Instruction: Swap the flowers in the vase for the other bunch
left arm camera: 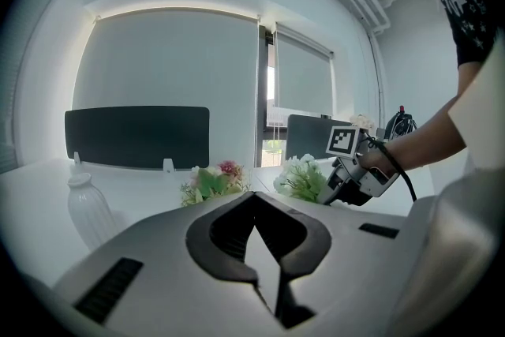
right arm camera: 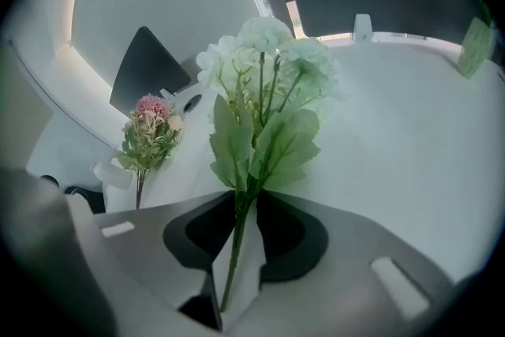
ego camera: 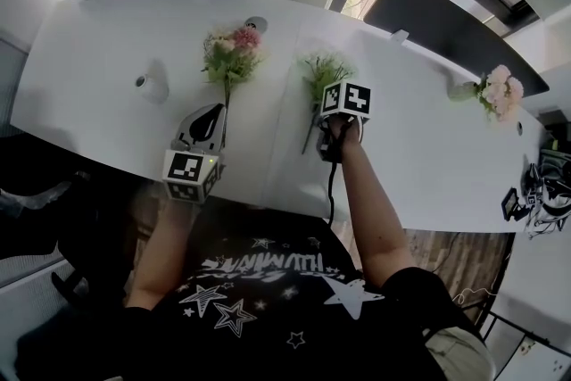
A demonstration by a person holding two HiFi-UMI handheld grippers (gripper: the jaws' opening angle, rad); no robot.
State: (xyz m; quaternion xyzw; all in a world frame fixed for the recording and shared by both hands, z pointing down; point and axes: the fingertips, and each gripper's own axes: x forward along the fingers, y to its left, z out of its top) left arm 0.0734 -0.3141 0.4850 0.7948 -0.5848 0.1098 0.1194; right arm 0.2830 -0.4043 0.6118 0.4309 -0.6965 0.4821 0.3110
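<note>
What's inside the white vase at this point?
No stems rise from the white vase; the pink bunch and the green-white bunch are both outside it. Its interior below the neck is hidden.

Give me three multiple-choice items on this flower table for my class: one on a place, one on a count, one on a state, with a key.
1. In the head view, where does the white ribbed vase stand?
A. left of the pink-and-green flower bunch
B. right of it
C. on top of it

2. How many flower bunches show?
A. one
B. two
C. three

3. What state is the left gripper in?
A. shut and empty
B. shut on a stem
C. wide open

Key:
1 A, the vase shows left of that bunch.
2 C, there is also the white-and-green bunch in the right gripper and a pale pink bunch far right.
3 A, its jaws meet with nothing between them.
</note>
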